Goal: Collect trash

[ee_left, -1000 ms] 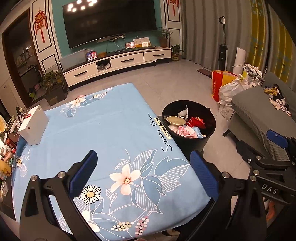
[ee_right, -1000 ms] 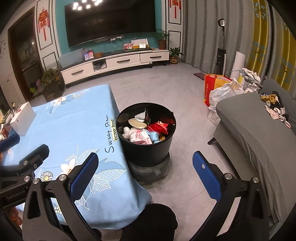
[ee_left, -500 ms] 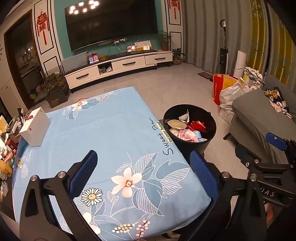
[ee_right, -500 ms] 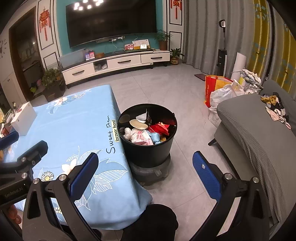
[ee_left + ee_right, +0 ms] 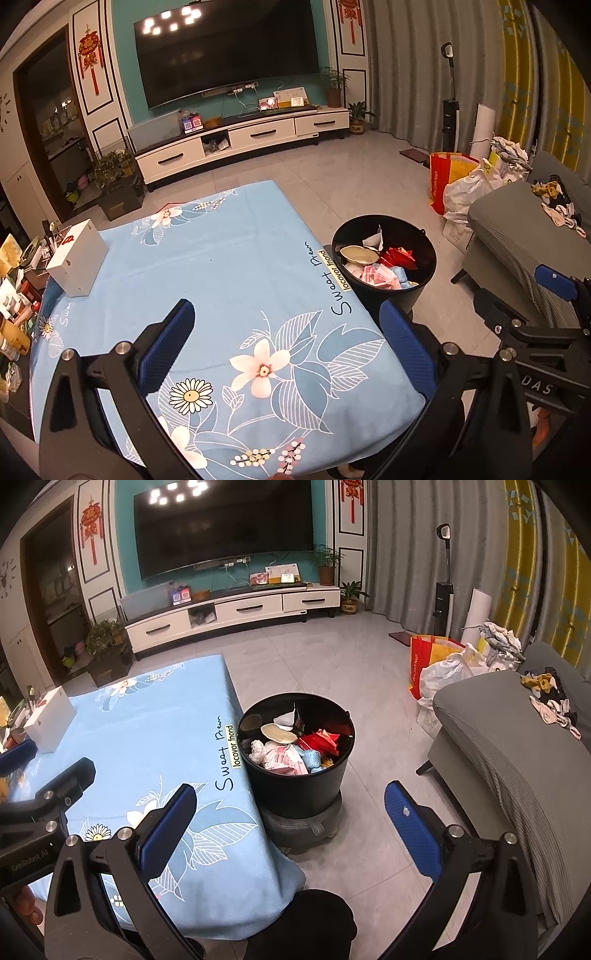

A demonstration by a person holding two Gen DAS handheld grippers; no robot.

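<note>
A black trash bin [image 5: 295,775] stands on the floor at the table's right edge, holding wrappers, crumpled paper and a shallow dish; it also shows in the left wrist view [image 5: 384,266]. My left gripper [image 5: 286,341] is open and empty above the blue floral tablecloth [image 5: 207,266]. My right gripper [image 5: 290,823] is open and empty, held above the floor in front of the bin. No loose trash shows on the cloth.
A white box [image 5: 75,264] sits at the table's far left. A grey sofa [image 5: 517,746] with socks is on the right. Bags [image 5: 443,668] stand behind it. A TV cabinet [image 5: 229,613] lines the far wall. Clutter lies beyond the table's left edge [image 5: 14,295].
Both grippers have drawn back and risen a little; the bin and table look slightly farther away. Both stay open and empty.
</note>
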